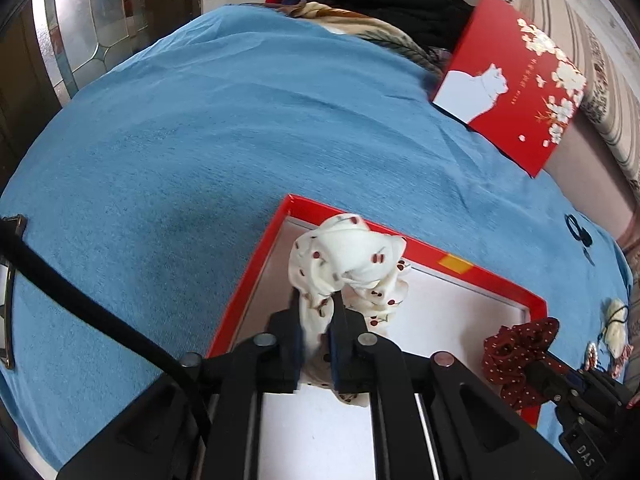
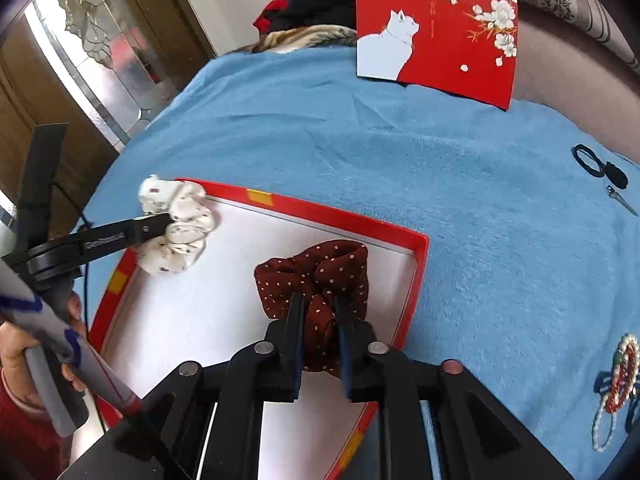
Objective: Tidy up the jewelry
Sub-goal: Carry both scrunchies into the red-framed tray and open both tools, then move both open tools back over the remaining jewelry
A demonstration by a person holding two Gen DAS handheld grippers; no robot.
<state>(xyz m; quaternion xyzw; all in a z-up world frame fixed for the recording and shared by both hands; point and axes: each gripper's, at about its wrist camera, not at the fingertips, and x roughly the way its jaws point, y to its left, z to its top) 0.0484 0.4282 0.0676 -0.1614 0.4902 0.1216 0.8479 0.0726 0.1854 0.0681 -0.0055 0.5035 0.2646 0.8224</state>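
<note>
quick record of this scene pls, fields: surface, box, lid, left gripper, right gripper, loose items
surface: blue blanket
box: red-rimmed box with a white inside, open, lying flat on the blanket
lid: red lid with a white cat, propped at the far edge
left gripper: left gripper, jaws closed on the white cherry-print scrunchie, over the box's far left corner
right gripper: right gripper, jaws closed on the dark red dotted scrunchie, inside the box near its right wall
loose items: black scissors, beaded jewelry, both on the blanket right of the box
</note>
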